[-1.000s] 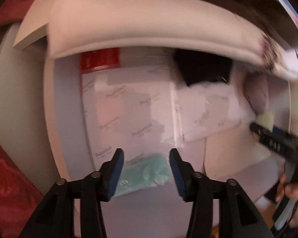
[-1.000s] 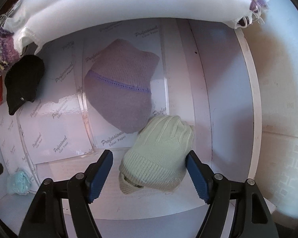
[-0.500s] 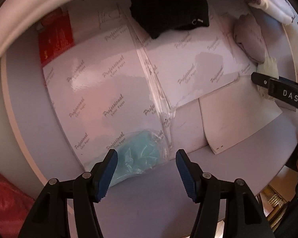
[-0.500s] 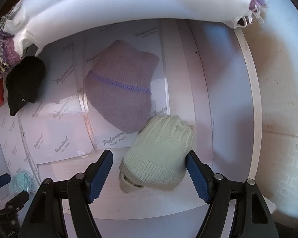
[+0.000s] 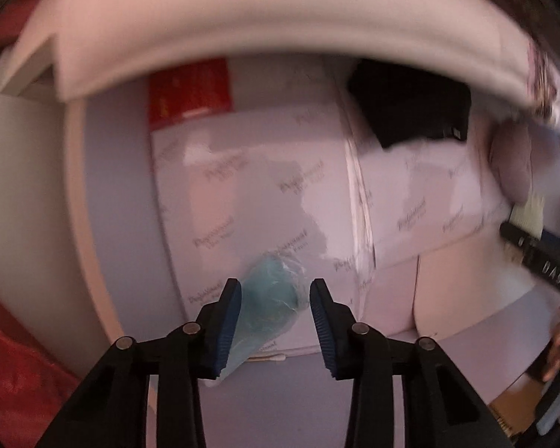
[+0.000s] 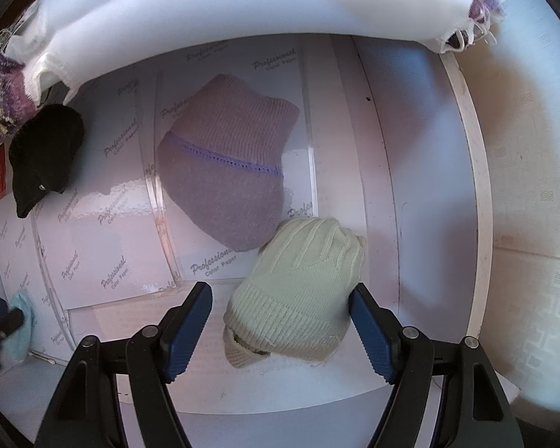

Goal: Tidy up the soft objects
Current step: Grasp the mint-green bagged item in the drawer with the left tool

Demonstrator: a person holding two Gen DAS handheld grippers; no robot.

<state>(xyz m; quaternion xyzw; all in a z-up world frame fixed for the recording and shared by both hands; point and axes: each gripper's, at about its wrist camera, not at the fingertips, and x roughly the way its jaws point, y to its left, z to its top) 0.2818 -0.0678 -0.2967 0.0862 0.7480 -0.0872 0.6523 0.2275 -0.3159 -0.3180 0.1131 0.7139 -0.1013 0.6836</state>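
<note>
Closing on the teal soft item (image 5: 270,298) looks like the step in hand for the left gripper (image 5: 274,317): its blue ribbed pads straddle the bundle with gaps on both sides, so the jaws stand open, and a good grasp would mean easing forward until the pads sit at the bundle's thickest part before squeezing, since its clear plastic wrap will probably slip and crumple. The bundle lies at the near edge of the glossy sheets of "Professional Color Paper" (image 5: 242,194) that cover the white table (image 5: 123,205), toward the table's left side. The right gripper (image 6: 280,326) is likewise open, its pads on either side of the pale green knit beanie (image 6: 298,298), the right pad touching or nearly touching the ribbed cuff; this hat sits near the table's front-right edge. Just behind it, seemingly touching, lies a mauve knit hat (image 6: 227,171) with a purple stitched band, flat and floppy. A black knit hat (image 6: 44,153) rests toward the far left. White fabric with crocheted purple flowers (image 6: 242,3) drapes along the far edge.
</note>
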